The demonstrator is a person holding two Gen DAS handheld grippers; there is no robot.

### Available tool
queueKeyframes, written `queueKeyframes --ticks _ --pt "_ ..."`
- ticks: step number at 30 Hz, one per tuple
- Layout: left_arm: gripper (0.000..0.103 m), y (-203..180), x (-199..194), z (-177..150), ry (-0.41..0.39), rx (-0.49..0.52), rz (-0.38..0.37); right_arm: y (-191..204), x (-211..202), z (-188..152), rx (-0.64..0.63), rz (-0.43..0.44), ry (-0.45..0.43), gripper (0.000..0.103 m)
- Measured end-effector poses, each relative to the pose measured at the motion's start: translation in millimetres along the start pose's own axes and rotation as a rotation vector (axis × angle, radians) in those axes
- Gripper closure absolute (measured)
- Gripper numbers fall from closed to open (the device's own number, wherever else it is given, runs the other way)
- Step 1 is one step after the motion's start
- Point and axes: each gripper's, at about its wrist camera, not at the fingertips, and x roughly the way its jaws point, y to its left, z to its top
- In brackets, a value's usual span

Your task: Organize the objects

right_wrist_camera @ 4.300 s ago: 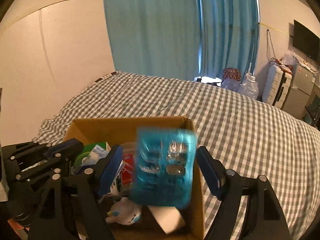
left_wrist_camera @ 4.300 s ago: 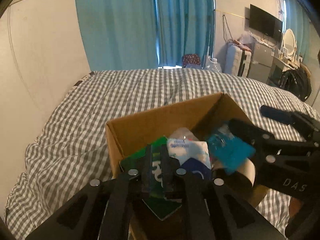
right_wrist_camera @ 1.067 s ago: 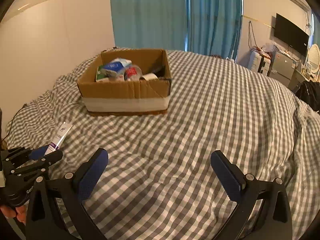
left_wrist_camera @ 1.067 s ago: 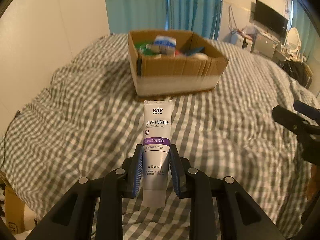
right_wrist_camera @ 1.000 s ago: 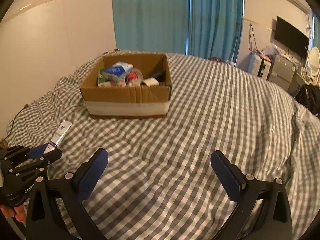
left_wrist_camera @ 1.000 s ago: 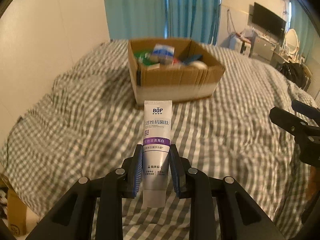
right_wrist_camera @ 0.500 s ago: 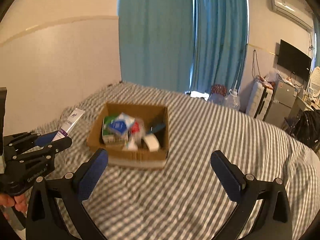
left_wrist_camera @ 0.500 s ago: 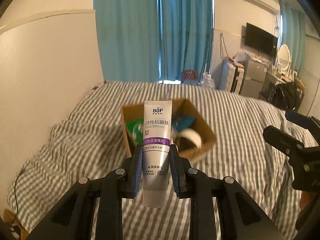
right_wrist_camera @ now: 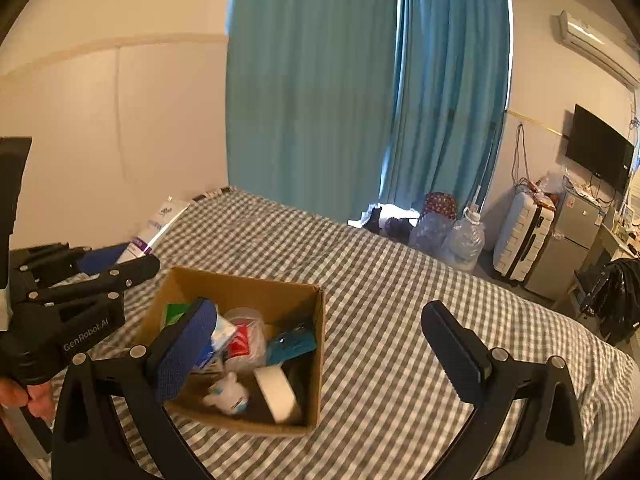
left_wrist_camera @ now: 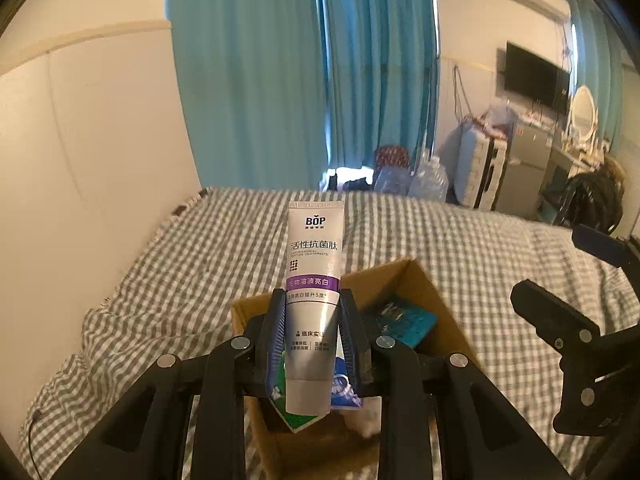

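My left gripper is shut on a white and purple BOP toothpaste tube, held upright above the near side of an open cardboard box on the checked bed. The tube also shows in the right wrist view, held by the left gripper above the box's left edge. The box holds a teal blister pack, a white roll, a green pack and a small white figure. My right gripper is open and empty, over the box's near right side.
The grey checked bedspread spreads around the box. Teal curtains hang behind the bed. A suitcase, water jugs and a fridge stand on the floor at the right. A beige wall lies to the left.
Both grippers have moved from far back over the bed to above the box. The left gripper took hold of the toothpaste tube earlier and still holds it. The right gripper let go of the blister pack.
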Motion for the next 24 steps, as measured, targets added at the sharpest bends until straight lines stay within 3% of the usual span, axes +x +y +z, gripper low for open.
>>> queueKeyframes --ticks 6,12,21,22,24 --pt "0.077 -6.6 54.5 -14.9 0.089 0.025 -0.023 -10.7 64.7 -18.2 0.05 -0.003 0.076 0.0" --pt "0.077 -15.2 82.7 -27.6 0.151 0.034 -0.072 -11.7 98.7 -35.7 0.05 -0.018 0.127 0.0" --pt "0.074 -24.3 66.6 -23.4 0.138 0.079 -0.07 -12.7 106.0 -47.4 0.031 -0.025 0.177 0.0" --pt "0.07 -23.7 60.8 -21.4 0.136 0.081 -0.06 -13.4 101.0 -45.2 0.029 -0.026 0.176 0.0" --pt "0.051 -21.6 47.0 -14.0 0.124 0.085 -0.014 -14.9 89.4 -39.3 0.027 -0.03 0.17 0.0"
